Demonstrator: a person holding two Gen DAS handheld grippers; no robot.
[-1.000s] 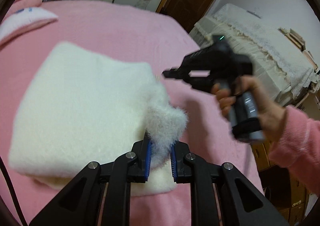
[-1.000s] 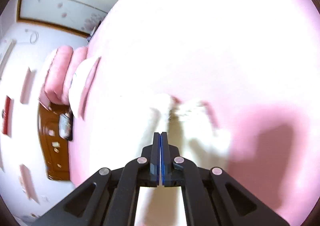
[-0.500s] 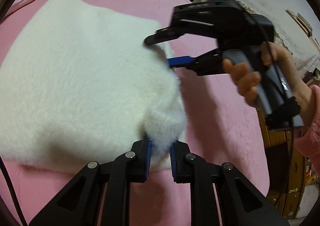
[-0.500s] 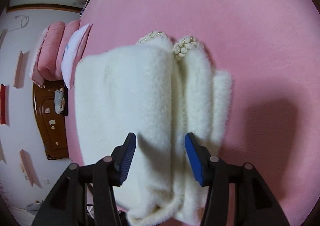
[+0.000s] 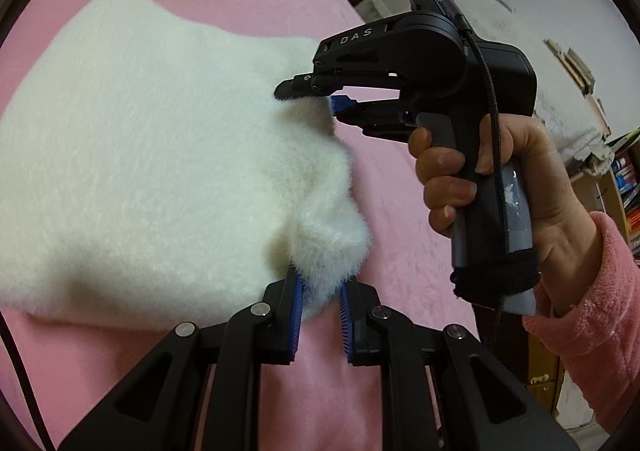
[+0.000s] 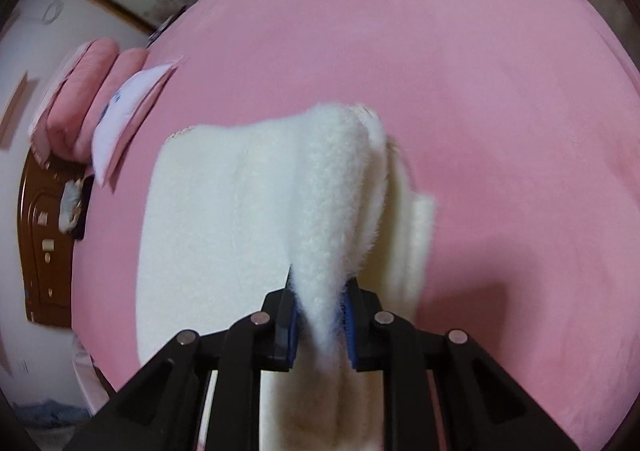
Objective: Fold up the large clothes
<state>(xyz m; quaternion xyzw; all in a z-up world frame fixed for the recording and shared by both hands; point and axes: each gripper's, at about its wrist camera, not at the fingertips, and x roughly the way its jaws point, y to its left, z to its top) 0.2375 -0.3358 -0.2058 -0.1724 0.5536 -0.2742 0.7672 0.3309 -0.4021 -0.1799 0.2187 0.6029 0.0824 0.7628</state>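
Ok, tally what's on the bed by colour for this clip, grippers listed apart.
White: 2, the fluffy garment and the pillow
Pink: 2, cushions
Black grippers: 2, left gripper and right gripper, each shut on the garment's edge; the right one's jaws have just been closing.
Total: 6

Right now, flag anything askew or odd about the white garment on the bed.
The fluffy white garment lies unevenly folded: layers splay at the edge, where left gripper and right gripper pinch bunched fabric. No damage shows.
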